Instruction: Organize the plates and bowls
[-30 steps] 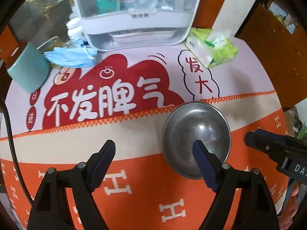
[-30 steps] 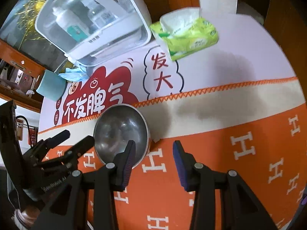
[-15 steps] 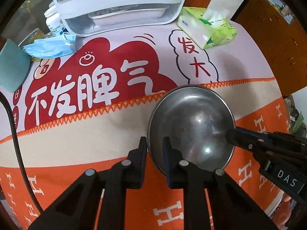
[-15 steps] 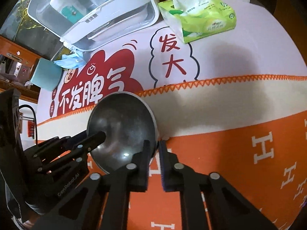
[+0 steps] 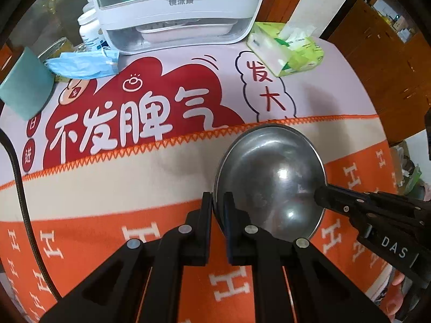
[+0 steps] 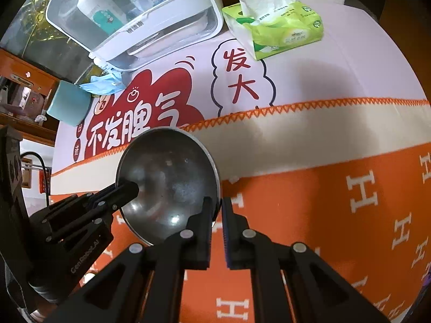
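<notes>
Steel bowl point(image 5: 269, 180) near the worktop's point(image 5: 121, 183) front edge, open cloth to either side of it, white storage box point(image 5: 175, 8) along the back edge, tissue pack point(image 5: 285, 51) at the back right corner, face mask point(image 5: 80, 64) and teal cup point(image 5: 25, 86) at the back left corner.

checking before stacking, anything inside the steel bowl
The bowl holds no food or dishes, only one finger of each claw reaching over its rim. The patch of bowl floor under those fingers is hidden.

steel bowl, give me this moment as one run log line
steel bowl | left tongs shut on near-left rim | right tongs shut on opposite rim | bowl over orange cloth | lift state unclear
</notes>
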A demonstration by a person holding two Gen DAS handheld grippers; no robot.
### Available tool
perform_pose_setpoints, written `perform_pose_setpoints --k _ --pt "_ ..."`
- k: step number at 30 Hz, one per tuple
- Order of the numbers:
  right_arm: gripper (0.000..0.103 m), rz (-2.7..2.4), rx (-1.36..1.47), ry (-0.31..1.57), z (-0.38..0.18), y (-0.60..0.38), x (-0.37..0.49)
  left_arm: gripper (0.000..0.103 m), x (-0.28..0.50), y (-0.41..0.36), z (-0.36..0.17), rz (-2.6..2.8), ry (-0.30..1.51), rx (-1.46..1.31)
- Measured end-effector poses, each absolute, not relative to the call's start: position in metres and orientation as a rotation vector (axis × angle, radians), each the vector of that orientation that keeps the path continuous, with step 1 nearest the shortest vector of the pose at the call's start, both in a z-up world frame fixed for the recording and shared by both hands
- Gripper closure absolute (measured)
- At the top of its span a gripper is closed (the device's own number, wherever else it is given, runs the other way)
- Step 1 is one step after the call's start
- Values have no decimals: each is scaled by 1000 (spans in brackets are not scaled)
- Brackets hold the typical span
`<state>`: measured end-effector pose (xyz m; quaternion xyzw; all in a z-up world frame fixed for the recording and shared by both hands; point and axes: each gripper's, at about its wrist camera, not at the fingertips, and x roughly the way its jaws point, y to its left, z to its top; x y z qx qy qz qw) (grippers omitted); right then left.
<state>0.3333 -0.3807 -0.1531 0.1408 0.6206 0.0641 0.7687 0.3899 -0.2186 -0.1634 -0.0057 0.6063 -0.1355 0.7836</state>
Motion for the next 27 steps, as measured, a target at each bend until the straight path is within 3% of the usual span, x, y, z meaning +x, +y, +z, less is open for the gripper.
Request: perform_pose_setpoints --k 16,27 --pt "97 184 291 1332 -95 -381 214 94 261 -222 -97 -365 1315 61" --pt "97 226 263 1351 -80 -373 111 92 154 -215 -85 -399 1352 79"
